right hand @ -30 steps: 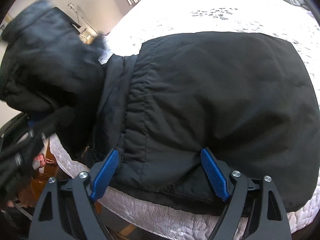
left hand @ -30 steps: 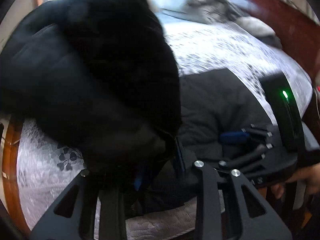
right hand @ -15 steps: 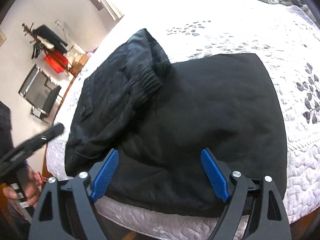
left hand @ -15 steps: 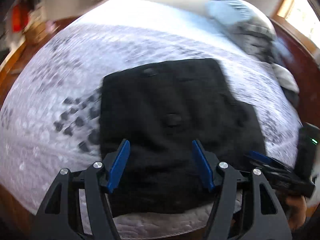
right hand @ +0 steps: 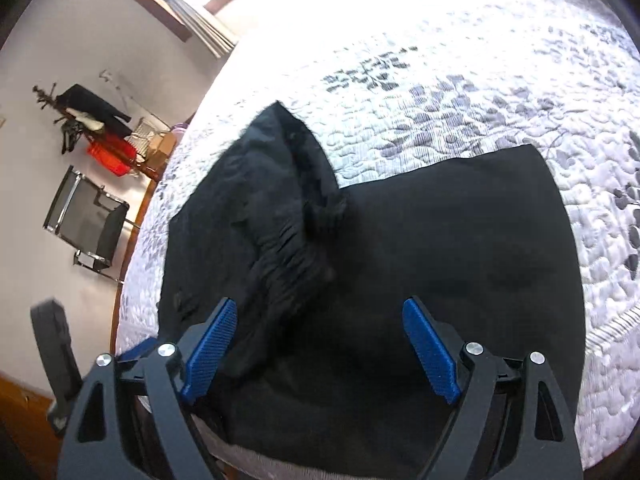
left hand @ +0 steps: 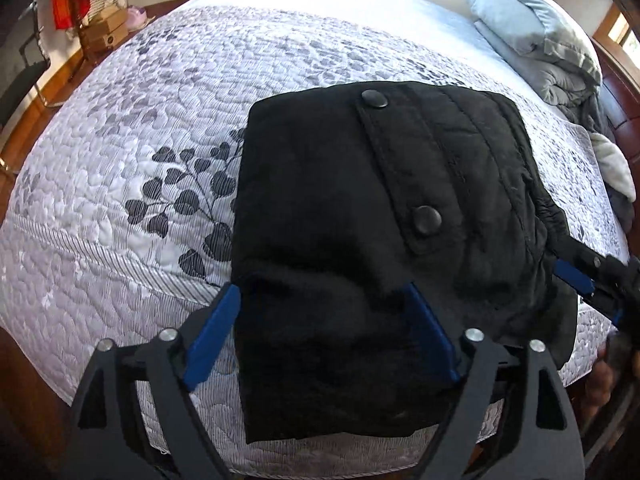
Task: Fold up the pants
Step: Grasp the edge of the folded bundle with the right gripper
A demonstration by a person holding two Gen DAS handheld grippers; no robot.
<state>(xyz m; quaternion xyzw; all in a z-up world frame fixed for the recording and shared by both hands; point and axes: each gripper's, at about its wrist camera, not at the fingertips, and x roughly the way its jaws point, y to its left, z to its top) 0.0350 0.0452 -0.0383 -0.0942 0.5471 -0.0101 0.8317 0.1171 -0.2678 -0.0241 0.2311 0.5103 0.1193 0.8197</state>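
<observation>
The black padded pants (left hand: 360, 248) lie folded in a thick stack on the bed near its front edge, with a snap-button flap on top. In the right wrist view the pants (right hand: 420, 264) show a bunched elastic waistband fold on the left. My left gripper (left hand: 322, 338) is open and empty, its blue fingers straddling the near edge of the stack. My right gripper (right hand: 320, 354) is open and empty over the pants' near edge; it also shows in the left wrist view (left hand: 580, 280) at the stack's right side.
The bed has a white quilt with grey leaf print (left hand: 168, 128). A grey pillow and blanket (left hand: 536, 36) lie at the head. A wooden bed frame (left hand: 624, 92) runs on the right. A coat rack (right hand: 88, 116), boxes and a black chair (right hand: 86, 224) stand by the wall.
A second ago my left gripper held a bunch of the pants up in the air. It laid that part over the stack, let go and opened. The right gripper stayed open.
</observation>
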